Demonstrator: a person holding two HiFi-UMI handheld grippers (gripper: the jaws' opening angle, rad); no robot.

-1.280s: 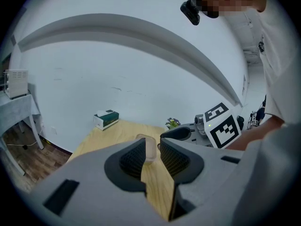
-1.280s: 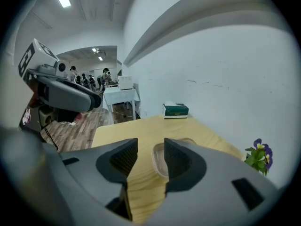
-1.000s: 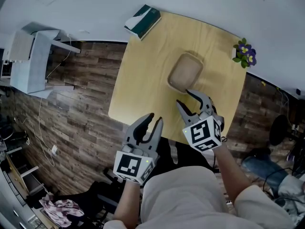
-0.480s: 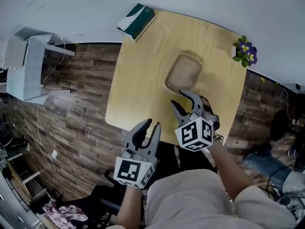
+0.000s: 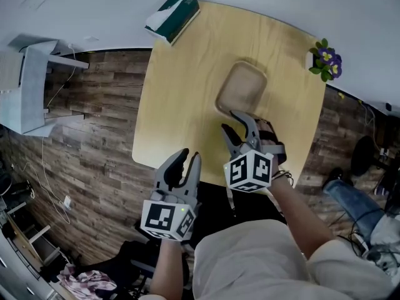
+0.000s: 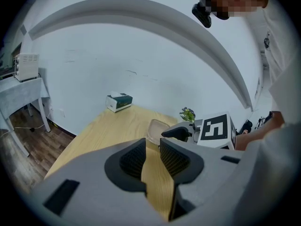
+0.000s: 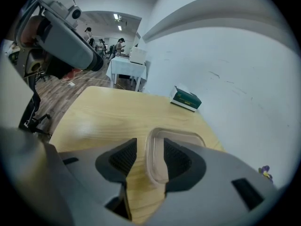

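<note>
Comparing with 0.5 s ago in the head view: right gripper (image 5: 234, 122) has moved forward across the table (image 5: 181, 92), and its tips now sit at the near edge of the tray (image 5: 242, 87); before, they stopped just short of it. Left gripper (image 5: 189, 155) has dropped back a little and hangs off the table's near edge, well apart from the tray. Tray has not moved; it lies right of the table's centre, with the flowers (image 5: 325, 59) near its far right corner and the tissue box (image 5: 172, 10) at the far left corner.

Right gripper view, against 1.3 s ago: tray looms larger, and its left rim now runs up between the jaws instead of sitting behind the right jaw. Jaws are apart, the gap unchanged. Left gripper view: jaws stand a narrow gap apart with only bare table showing through; earlier the tray showed in that gap, now it sits above it, beside the right gripper.

Hard to read: I cannot tell whether either right jaw touches the rim. The right jaw hides the tray's near right corner in its own view; in the head view the gripper tips cover the tray's near edge. The right gripper hides part of the tray in the left gripper view.
</note>
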